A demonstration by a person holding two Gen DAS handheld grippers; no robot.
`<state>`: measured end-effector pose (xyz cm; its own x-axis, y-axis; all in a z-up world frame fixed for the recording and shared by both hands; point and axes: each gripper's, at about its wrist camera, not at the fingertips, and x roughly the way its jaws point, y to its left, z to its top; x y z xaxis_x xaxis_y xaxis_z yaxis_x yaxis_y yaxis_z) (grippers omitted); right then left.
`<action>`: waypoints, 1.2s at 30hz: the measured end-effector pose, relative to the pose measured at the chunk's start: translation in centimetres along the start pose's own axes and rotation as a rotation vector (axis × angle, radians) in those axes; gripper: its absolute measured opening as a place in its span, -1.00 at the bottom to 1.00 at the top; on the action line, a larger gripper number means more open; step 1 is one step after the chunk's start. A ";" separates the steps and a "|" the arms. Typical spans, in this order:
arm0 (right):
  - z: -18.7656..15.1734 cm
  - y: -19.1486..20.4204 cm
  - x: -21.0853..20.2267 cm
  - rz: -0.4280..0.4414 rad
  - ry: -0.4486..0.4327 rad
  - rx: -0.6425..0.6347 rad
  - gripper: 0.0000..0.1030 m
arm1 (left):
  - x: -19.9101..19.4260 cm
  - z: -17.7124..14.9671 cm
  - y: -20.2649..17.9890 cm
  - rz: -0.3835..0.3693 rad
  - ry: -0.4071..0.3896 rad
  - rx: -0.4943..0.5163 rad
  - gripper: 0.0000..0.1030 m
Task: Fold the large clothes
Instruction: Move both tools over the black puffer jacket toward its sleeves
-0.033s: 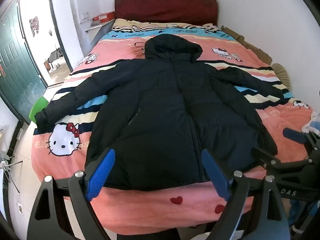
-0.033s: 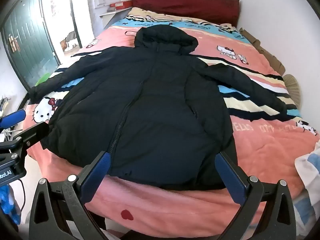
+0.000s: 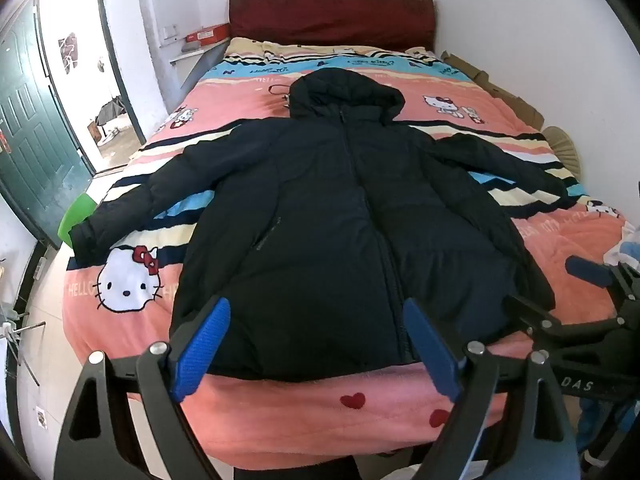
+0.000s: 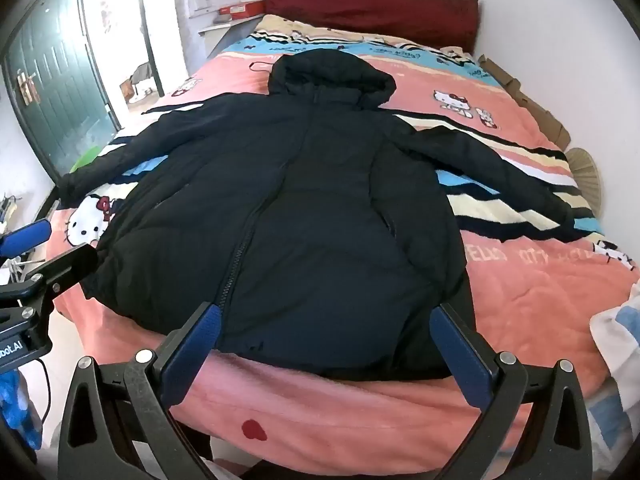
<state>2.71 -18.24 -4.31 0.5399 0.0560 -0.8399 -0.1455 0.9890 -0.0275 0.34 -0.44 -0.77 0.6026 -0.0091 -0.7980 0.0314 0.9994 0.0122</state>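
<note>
While black hooded padded jacket (image 3: 340,240) lies flat, zipped, both sleeves spread, on pink cartoon-print bed quilt (image 3: 560,264), no fold made. Left gripper (image 3: 316,344), right gripper (image 4: 324,344) hover beside jacket hem, jaws apart, empty. All folding left.

A: What's the garment?
B: A large black hooded puffer jacket (image 3: 340,232), padded and quilted, lying flat and face up on the pink cartoon-print bedspread (image 3: 560,248).
A: Zipped?
B: Yes, the front zip (image 4: 236,264) runs closed from hem to collar.
A: And its pose?
B: Unfolded. The hood (image 3: 344,94) points toward the headboard, both sleeves are spread out to the sides, and the hem sits at the foot edge of the bed.
</note>
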 end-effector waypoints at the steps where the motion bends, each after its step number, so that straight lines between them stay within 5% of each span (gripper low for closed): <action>1: 0.0 -0.1 0.0 0.015 0.008 0.008 0.99 | 0.0 0.0 0.0 0.000 0.001 -0.001 0.73; 20: 0.2 -0.5 0.7 0.035 0.008 0.021 0.99 | 0.5 1.2 0.0 -0.060 -0.058 -0.006 0.73; 30: 1.3 -0.7 2.4 0.058 -0.003 0.005 0.99 | 2.7 1.7 0.0 -0.085 -0.025 0.022 0.73; 36: 2.5 -2.8 4.3 0.078 -0.020 0.059 0.99 | 4.6 2.2 1.8 -0.066 -0.004 -0.048 0.73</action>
<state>7.52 -20.39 -6.54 0.5450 0.1353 -0.8275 -0.1390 0.9878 0.0700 4.97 1.29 -3.10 0.6035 -0.0746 -0.7938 0.0329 0.9971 -0.0688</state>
